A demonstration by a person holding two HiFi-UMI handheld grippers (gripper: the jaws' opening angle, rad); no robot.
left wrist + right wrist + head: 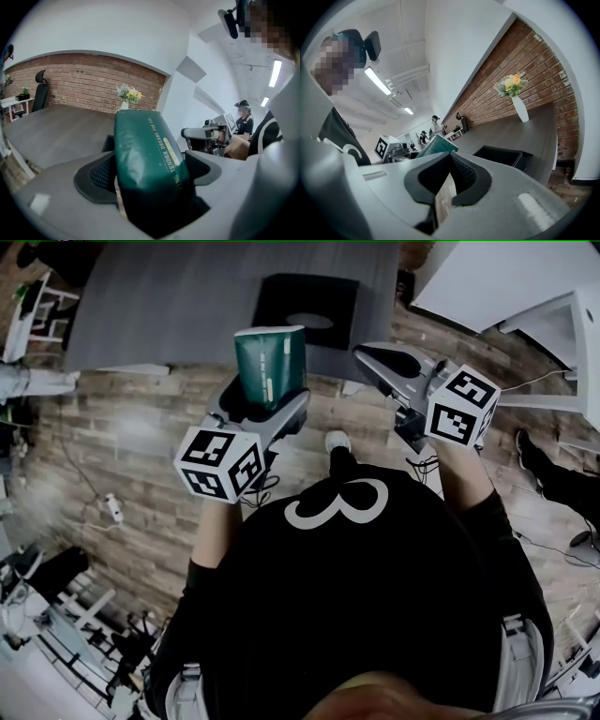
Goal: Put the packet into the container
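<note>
In the head view the left gripper (266,411) is clamped on the lower end of the green packet (270,362). The packet's long axis runs on from the jaws, with its free end pointing at the grey table (169,296) and the black container (305,307) just beyond it. The packet is held in the air, short of the container and not touching it. The right gripper (373,359) hangs beside it at the same height, jaws drawn together. In the left gripper view the packet (146,154) fills the gap between the two dark pads (102,174). It is pinched across its narrow width and its length runs straight ahead. A line of gold print runs along its right edge. A dark edge of the container (108,141) peeps out behind the packet on the left. In the right gripper view the right gripper (449,157) has its tips touching and nothing between them. The packet (437,144) shows just above them, and the container (502,157) sits on the table to the right.
</note>
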